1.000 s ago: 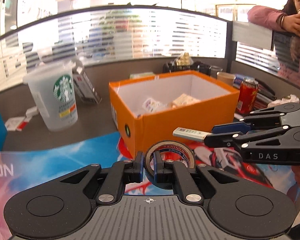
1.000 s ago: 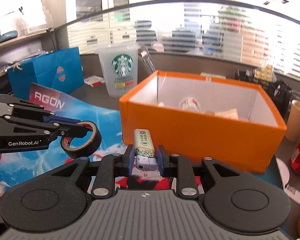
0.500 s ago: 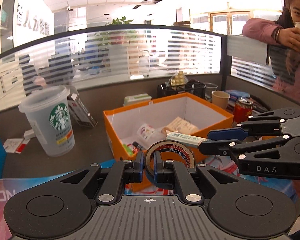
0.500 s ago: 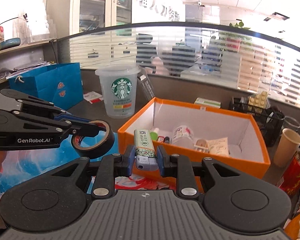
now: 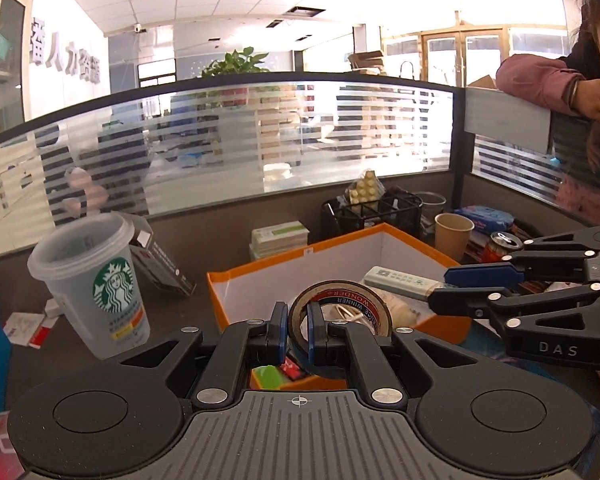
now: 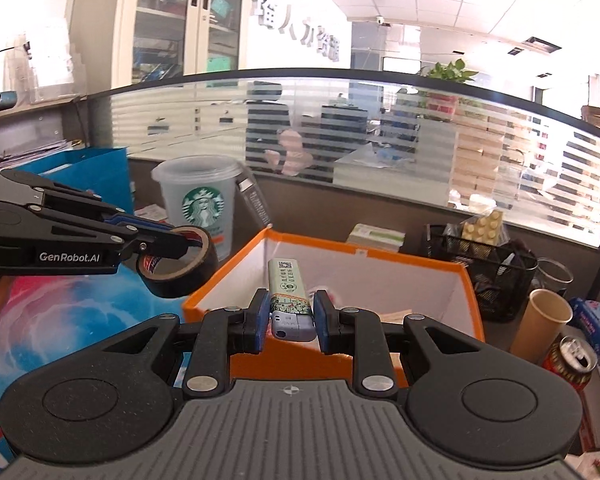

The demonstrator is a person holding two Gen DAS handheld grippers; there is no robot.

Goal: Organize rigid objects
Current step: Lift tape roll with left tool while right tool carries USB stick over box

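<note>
the right gripper (image 6: pixel 289 322) has its jaws clamped on the base of a lighter (image 6: pixel 289 295), whose long axis runs straight ahead out of the jaws, tip pointing over the orange box (image 6: pixel 466 300). the left gripper (image 5: pixel 297 334) has its jaws pinched shut on the wall of a tape roll (image 5: pixel 340 312), standing on edge with its hole facing sideways, just ahead of the jaws above the box's near corner.

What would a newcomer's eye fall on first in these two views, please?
The orange box, open in the middle of the desk, with both grippers raised by it. The left gripper pinches a roll of tape; the right gripper clamps a lighter. A Starbucks cup stands left of the box.
</note>
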